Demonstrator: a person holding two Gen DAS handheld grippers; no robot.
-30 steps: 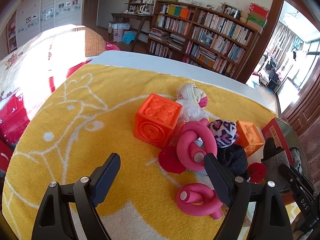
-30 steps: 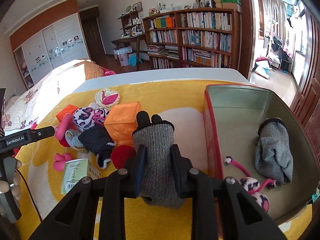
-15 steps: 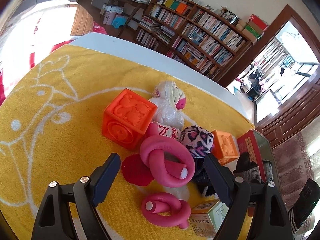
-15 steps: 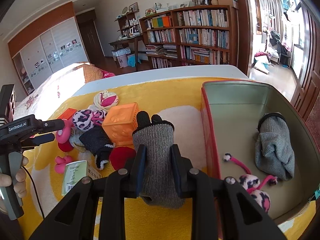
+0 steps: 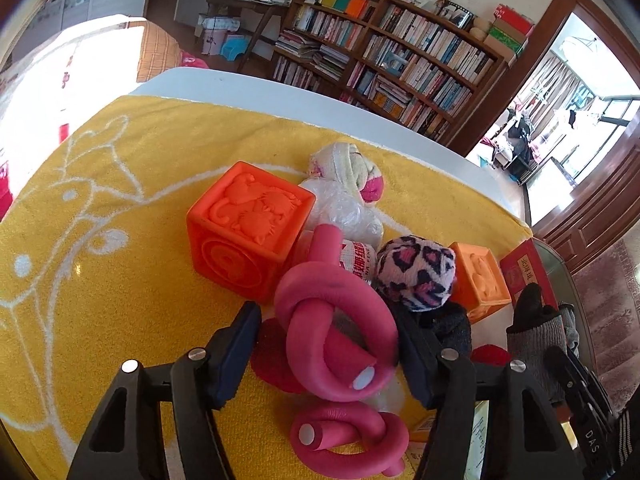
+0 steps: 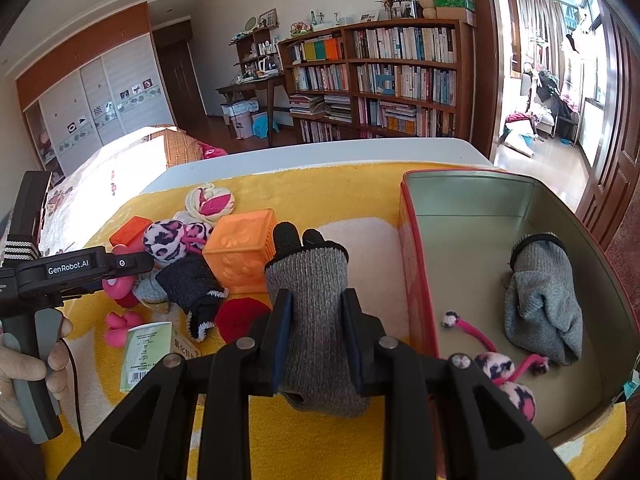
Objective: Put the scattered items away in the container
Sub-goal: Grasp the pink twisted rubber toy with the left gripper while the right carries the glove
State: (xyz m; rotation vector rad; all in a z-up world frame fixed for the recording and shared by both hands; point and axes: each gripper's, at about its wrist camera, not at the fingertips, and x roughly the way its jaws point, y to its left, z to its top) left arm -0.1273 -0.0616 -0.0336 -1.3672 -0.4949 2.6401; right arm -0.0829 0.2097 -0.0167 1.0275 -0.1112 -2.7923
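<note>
My left gripper (image 5: 326, 344) is open, its jaws on either side of a knotted pink foam roller (image 5: 336, 332) on the yellow towel (image 5: 100, 280). A second pink roller (image 5: 352, 438) lies just below it. My right gripper (image 6: 316, 320) is shut on a grey glove (image 6: 316, 312) with black fingertips and holds it over the towel, left of the red tin box (image 6: 416, 280). The box holds another grey glove (image 6: 540, 304) and a pink leopard pompom tie (image 6: 500, 364).
A red-orange cube (image 5: 244, 236), an orange cube (image 5: 478, 280), a leopard sock ball (image 5: 416, 272), a white-pink sock roll (image 5: 348, 176), a red disc (image 6: 240, 316), a dark sock (image 6: 188, 284) and a green carton (image 6: 146, 354) crowd the towel. A bookshelf stands behind.
My left gripper has moved forward and down so that its open jaws now flank the knotted pink roller. My right gripper has kept the grey glove almost still beside the box.
</note>
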